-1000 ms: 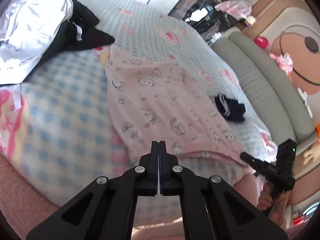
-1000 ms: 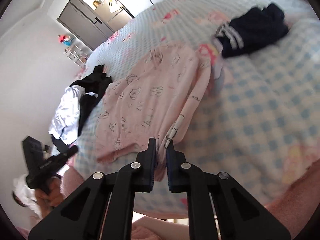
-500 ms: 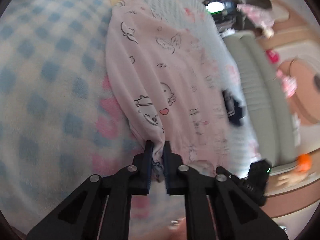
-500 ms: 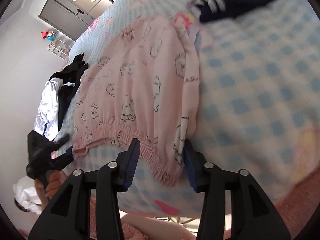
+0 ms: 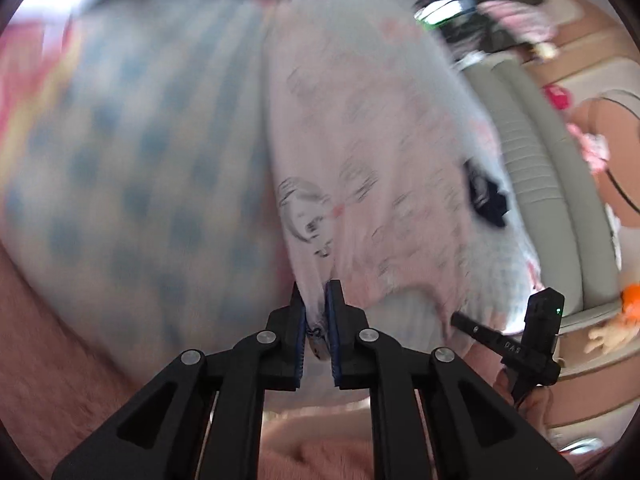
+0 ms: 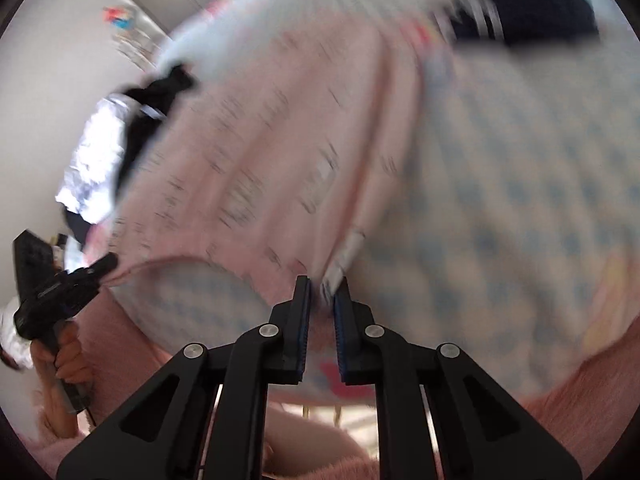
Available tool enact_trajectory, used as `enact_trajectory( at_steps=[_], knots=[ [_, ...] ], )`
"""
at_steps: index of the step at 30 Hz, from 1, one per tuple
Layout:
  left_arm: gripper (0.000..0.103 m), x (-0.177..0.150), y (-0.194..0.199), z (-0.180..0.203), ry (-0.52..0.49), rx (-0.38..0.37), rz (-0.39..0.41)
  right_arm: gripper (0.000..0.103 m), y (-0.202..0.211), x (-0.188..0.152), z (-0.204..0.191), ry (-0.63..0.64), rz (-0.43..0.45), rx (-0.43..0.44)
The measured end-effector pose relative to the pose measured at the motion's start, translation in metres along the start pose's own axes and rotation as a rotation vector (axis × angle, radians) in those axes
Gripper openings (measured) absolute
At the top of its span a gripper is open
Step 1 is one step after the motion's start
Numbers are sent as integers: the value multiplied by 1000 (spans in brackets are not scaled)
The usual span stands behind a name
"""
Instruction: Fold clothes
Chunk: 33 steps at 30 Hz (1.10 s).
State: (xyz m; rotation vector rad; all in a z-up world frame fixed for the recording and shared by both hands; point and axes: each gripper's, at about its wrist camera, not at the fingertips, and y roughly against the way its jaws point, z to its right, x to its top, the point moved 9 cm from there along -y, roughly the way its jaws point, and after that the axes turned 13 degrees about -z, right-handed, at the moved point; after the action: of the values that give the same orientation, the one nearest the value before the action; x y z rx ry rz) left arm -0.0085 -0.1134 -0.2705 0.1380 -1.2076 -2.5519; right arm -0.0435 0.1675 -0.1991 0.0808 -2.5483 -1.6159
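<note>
The pink pajama top [image 5: 384, 168] lies spread on the bed [image 5: 132, 168]. The left gripper [image 5: 316, 300] pinches one near corner of it. The right gripper [image 6: 322, 296] has just been closing, and now pinches the other near corner.

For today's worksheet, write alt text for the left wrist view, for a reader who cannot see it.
The left gripper pinches the near corner of a pink printed garment spread on a blue-checked bedspread. At lower right the right gripper reaches the same hem. The picture is motion-blurred.
</note>
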Motion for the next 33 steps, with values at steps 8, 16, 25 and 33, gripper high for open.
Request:
enact_trajectory(
  at_steps=[8,16,25,33],
  knots=[
    [12,28,57,71,-223,40,298,28,56,19,9,20,152,5],
    [15,31,78,103,-311,63,355,30,59,38,-30,186,167,-54],
    [32,19,33,77,-292,13,179,29,-26,24,-34,161,-30,-41],
    [32,10,6,68,-315,296,64,35,36,9,-10,126,64,-28]
  ],
)
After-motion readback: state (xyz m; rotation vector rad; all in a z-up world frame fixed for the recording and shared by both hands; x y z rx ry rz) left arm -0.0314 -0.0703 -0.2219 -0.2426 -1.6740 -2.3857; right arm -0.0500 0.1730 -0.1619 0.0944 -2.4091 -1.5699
